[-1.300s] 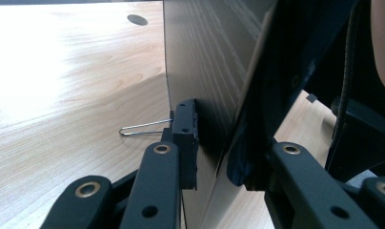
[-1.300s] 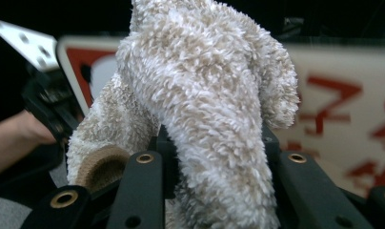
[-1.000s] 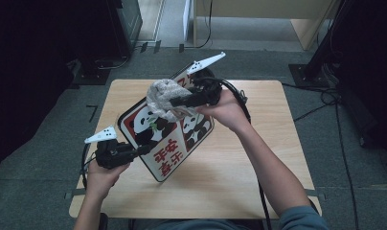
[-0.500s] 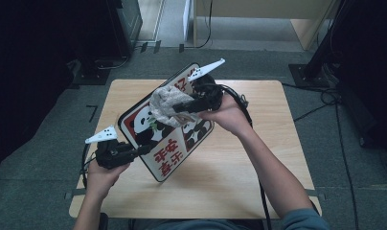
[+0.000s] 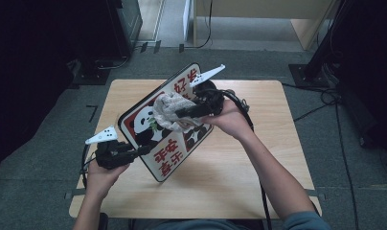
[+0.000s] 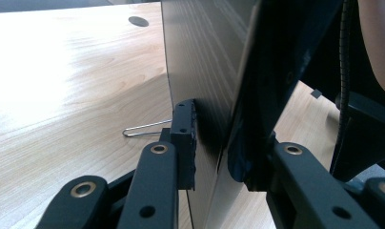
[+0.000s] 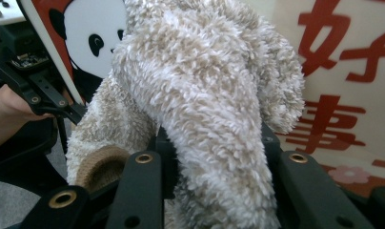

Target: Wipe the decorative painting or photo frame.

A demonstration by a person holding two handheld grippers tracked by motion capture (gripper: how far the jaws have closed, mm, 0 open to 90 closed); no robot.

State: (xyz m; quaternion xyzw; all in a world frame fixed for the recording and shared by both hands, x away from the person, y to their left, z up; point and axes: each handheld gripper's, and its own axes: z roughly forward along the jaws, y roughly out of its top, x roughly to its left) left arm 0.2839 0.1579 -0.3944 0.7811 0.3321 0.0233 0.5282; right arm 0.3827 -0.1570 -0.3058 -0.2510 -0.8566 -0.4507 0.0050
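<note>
A stiff sign board printed with pandas and red characters stands tilted on its edge over the table. My left gripper is shut on its lower left edge; in the left gripper view the pads clamp the thin board from both sides. My right gripper is shut on a fluffy beige cloth that rests against the board's printed face. In the right gripper view the cloth bulges between the jaws in front of the board, with the left gripper at the board's far edge.
The wooden table lies under both hands. A bent metal wire lies on it behind the board. A black cable trails from the right gripper. Dark furniture and cables stand on the floor around the table.
The right gripper and cloth have slid a little down the board's face toward the person. The left gripper and the board have stayed put.
</note>
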